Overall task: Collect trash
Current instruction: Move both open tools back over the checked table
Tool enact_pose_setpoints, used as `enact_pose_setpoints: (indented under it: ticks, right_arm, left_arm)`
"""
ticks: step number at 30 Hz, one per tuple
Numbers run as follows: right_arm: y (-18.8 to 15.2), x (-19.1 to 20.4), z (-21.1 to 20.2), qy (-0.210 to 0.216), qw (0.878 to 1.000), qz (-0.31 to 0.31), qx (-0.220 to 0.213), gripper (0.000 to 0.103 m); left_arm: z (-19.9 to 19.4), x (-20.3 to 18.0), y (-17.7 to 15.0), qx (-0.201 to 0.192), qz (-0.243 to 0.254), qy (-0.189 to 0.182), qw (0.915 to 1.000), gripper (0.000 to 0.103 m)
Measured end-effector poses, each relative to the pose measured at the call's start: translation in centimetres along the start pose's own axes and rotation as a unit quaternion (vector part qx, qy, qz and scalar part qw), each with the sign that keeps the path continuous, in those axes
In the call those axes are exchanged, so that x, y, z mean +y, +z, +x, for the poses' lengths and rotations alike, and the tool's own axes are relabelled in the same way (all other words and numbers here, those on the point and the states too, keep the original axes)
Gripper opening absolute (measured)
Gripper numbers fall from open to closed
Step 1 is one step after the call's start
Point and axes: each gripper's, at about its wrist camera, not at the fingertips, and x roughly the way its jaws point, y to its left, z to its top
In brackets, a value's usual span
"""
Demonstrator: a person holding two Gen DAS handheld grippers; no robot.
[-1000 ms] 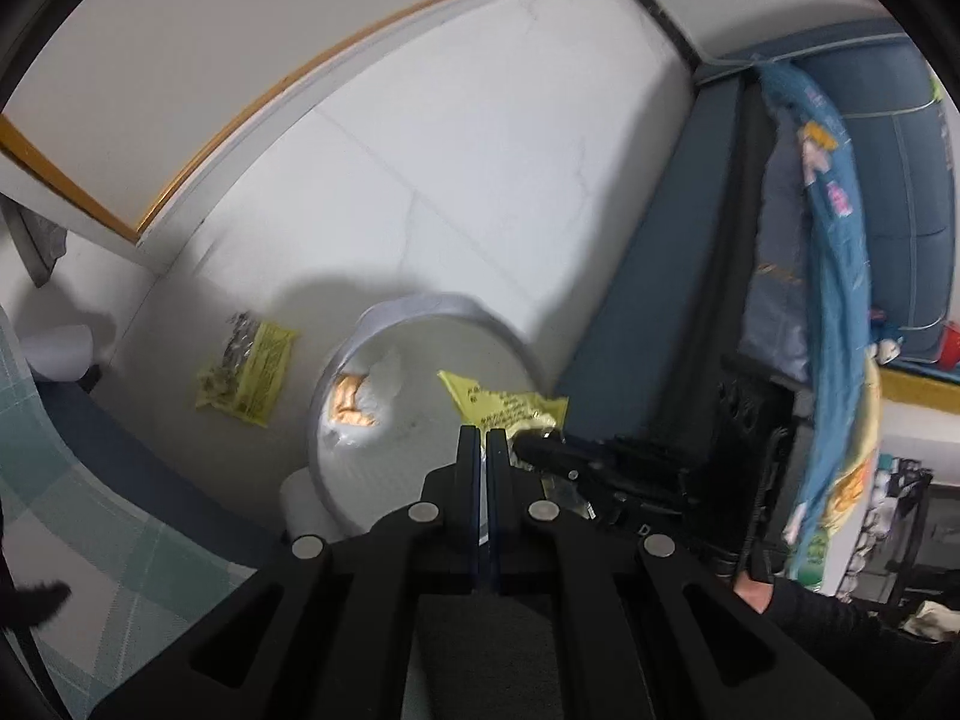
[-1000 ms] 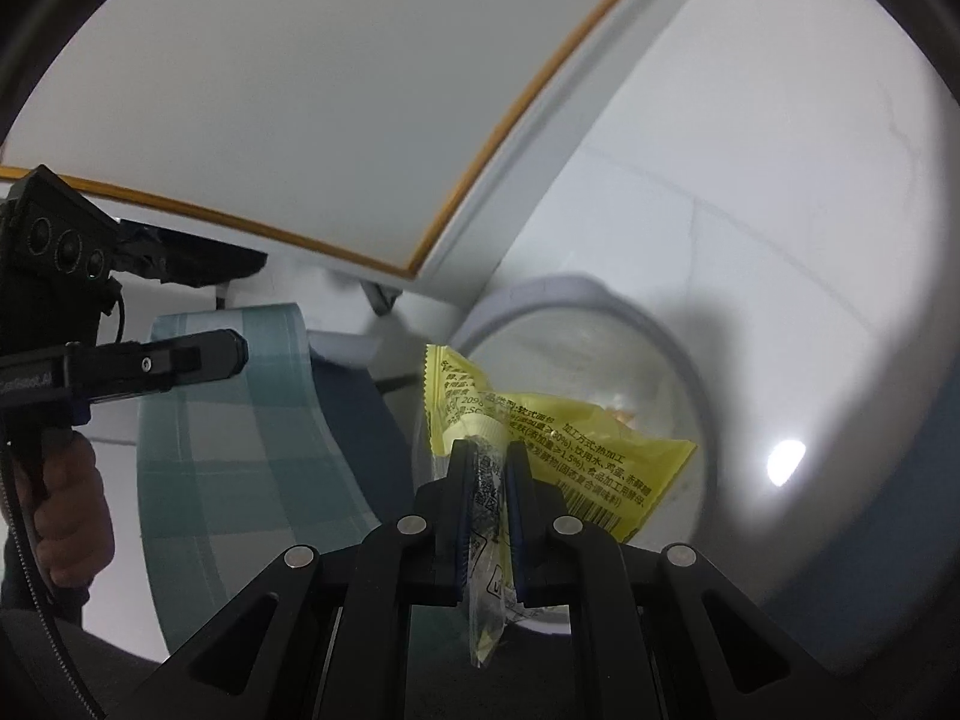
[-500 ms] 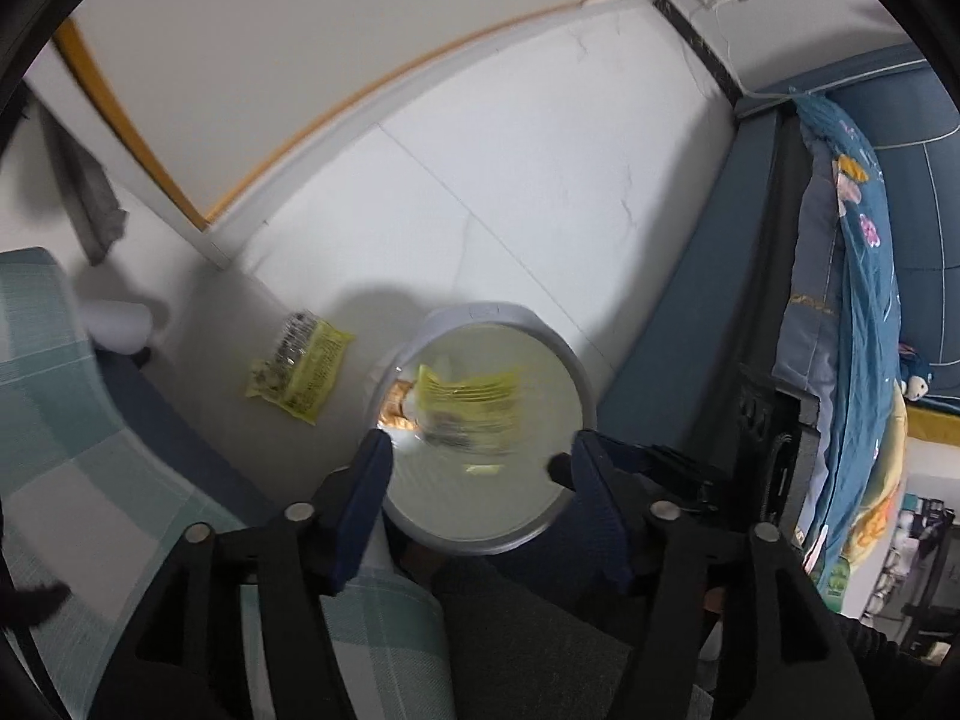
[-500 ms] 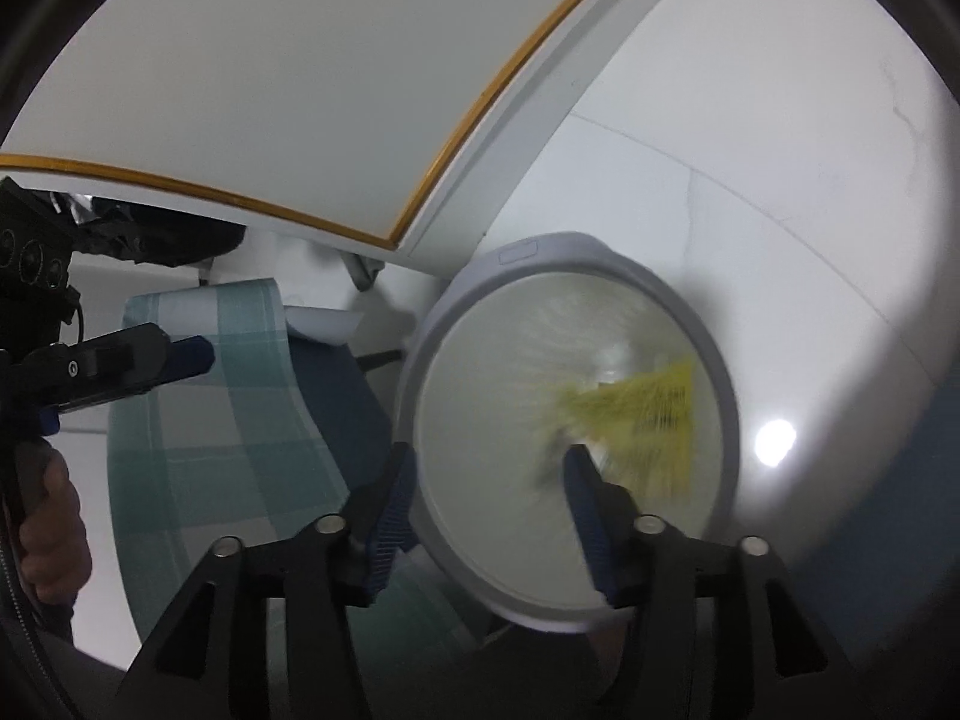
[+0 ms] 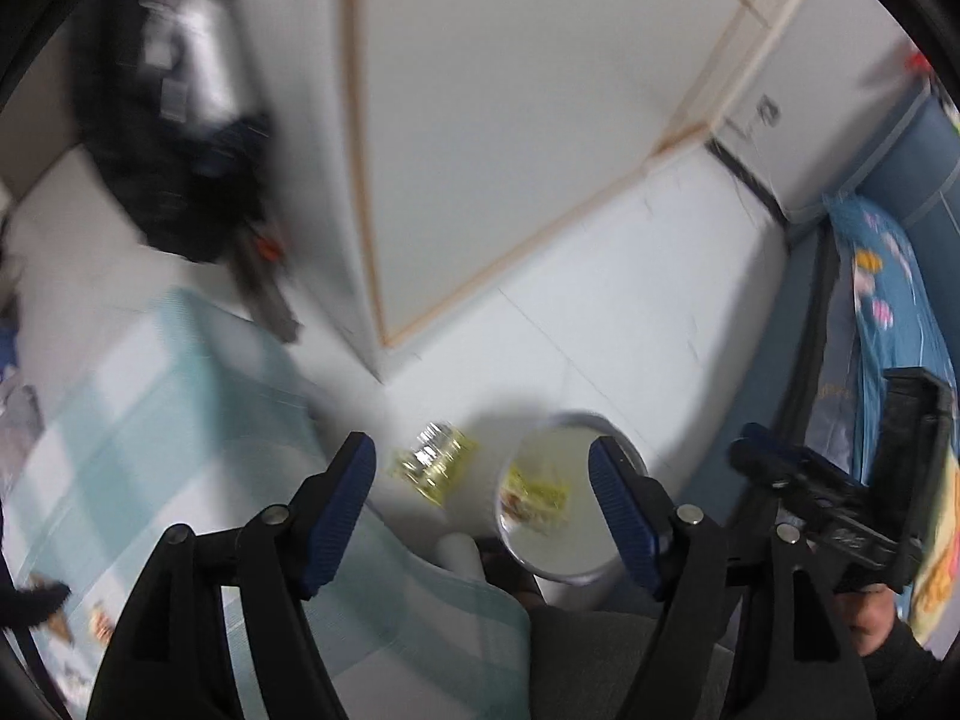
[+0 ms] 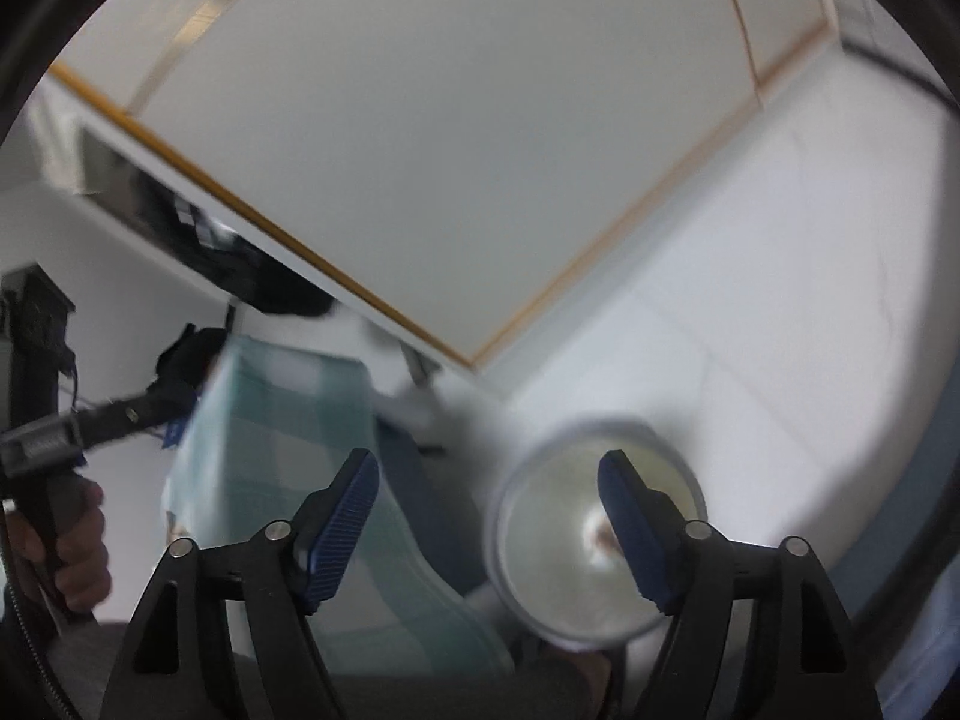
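Note:
A round white trash bin (image 5: 567,564) stands on the white floor. A yellow wrapper (image 5: 540,492) and orange scraps lie inside it. Another yellow wrapper (image 5: 433,462) lies on the floor left of the bin. My left gripper (image 5: 480,498) is open and empty, high above both. My right gripper (image 6: 487,519) is open and empty, above the bin (image 6: 600,612), whose inside is blurred in the right wrist view. The right gripper's body (image 5: 852,510) shows at the right of the left wrist view.
A teal checked cloth (image 5: 150,450) covers a seat or bed at the left, also in the right wrist view (image 6: 270,456). A white cabinet with an orange edge (image 5: 510,150) stands behind. A blue bed with patterned bedding (image 5: 894,324) is at the right. Both views are motion-blurred.
Both grippers opened. The yellow wrapper held by the right gripper dropped into the bin. Both grippers then rose and pulled back from the bin.

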Motion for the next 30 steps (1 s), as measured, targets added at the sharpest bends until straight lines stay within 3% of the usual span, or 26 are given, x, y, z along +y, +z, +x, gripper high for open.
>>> enact_pose_setpoints:
  ticks: [5,9,18,22,30]
  right_arm:
    - [1.7,6.4,-4.6,0.026,0.996,-0.05,-0.065,0.088]
    - [1.9,11.8,-6.9,0.045,0.989,-0.1,-0.096,0.093]
    - [-0.1,22.9,-8.7,0.099,0.969,-0.194,-0.121,0.099]
    - [-1.6,27.2,-8.4,0.119,0.958,-0.232,-0.121,0.099]
    - [-5.2,33.7,-7.3,0.147,0.937,-0.294,-0.118,0.101]
  left_arm:
    - [-6.0,3.4,-2.1,-0.082,-0.055,0.043,0.9941,0.073]
    - [-10.1,7.0,-4.3,-0.137,-0.107,0.084,0.9811,0.073]
    - [-17.6,12.8,-9.0,-0.223,-0.179,0.15,0.9464,0.082]
    - [-20.0,14.3,-11.4,-0.262,-0.202,0.18,0.9266,0.087]
    - [-21.8,17.5,-15.0,-0.309,-0.249,0.214,0.8924,0.096]
